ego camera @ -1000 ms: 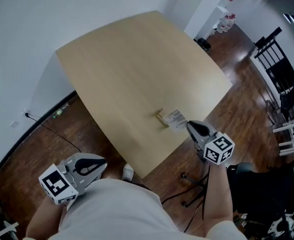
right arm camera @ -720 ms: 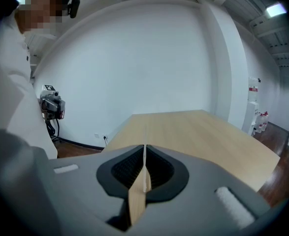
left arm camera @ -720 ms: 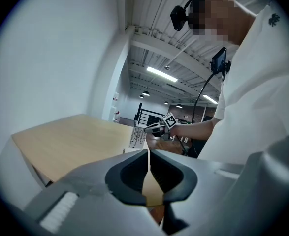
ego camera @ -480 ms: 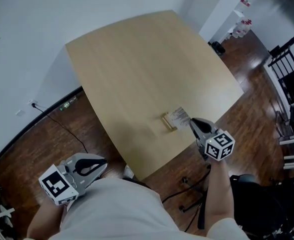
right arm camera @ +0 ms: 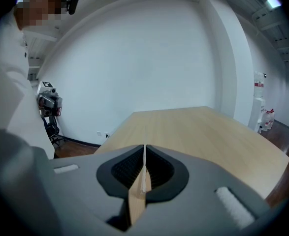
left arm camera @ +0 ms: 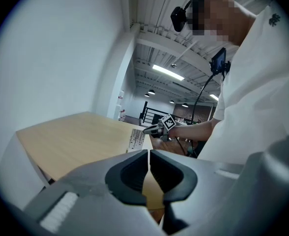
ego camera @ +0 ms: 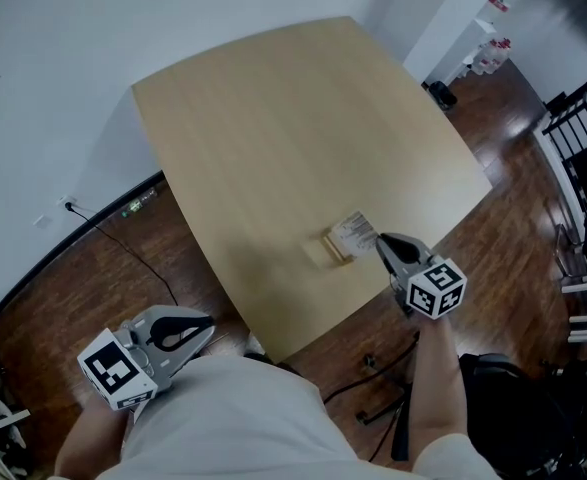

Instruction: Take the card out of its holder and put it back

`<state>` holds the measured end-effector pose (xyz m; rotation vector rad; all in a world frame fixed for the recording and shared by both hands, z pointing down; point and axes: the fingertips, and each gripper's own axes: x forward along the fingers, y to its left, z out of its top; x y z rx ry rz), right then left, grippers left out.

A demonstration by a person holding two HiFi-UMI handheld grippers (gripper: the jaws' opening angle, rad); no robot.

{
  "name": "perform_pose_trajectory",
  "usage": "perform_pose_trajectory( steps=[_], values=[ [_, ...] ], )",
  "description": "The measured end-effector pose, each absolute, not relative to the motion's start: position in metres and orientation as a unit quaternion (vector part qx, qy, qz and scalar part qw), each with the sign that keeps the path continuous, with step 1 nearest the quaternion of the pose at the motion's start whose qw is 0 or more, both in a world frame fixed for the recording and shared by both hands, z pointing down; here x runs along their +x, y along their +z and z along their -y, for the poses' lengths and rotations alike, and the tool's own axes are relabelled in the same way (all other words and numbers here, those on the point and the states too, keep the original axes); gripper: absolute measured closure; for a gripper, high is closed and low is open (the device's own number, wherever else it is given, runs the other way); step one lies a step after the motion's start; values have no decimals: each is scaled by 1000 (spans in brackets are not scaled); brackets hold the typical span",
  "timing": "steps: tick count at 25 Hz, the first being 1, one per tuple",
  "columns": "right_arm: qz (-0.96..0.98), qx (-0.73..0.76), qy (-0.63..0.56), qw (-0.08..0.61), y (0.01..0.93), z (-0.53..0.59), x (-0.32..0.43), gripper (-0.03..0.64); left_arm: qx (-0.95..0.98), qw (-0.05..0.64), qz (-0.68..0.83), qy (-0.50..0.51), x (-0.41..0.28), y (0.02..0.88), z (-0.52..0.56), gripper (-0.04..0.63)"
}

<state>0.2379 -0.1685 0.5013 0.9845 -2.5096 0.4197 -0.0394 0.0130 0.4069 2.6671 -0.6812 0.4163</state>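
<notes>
Right claw [ego camera: 379,239] clamped on card [ego camera: 354,232] edge, holder [ego camera: 335,247] just left of card, near surface [ego camera: 273,118] near-right edge. Left claw [ego camera: 209,322] closed, empty, off surface.

We cannot read the black print on the white paper card [ego camera: 354,232]; it is too tiny. The little light wooden holder [ego camera: 334,249] left of it looks blurry. The grey right gripper [ego camera: 380,241] covers the card's right edge. That gripper's own view shows only a thin white edge.
</notes>
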Motion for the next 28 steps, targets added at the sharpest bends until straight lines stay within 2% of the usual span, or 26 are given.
perform_pose_trajectory(
  steps=[28],
  values=[
    [892,370,160,206,503,171,243,597,947,176,224,149,-22,408,3,577]
  ],
)
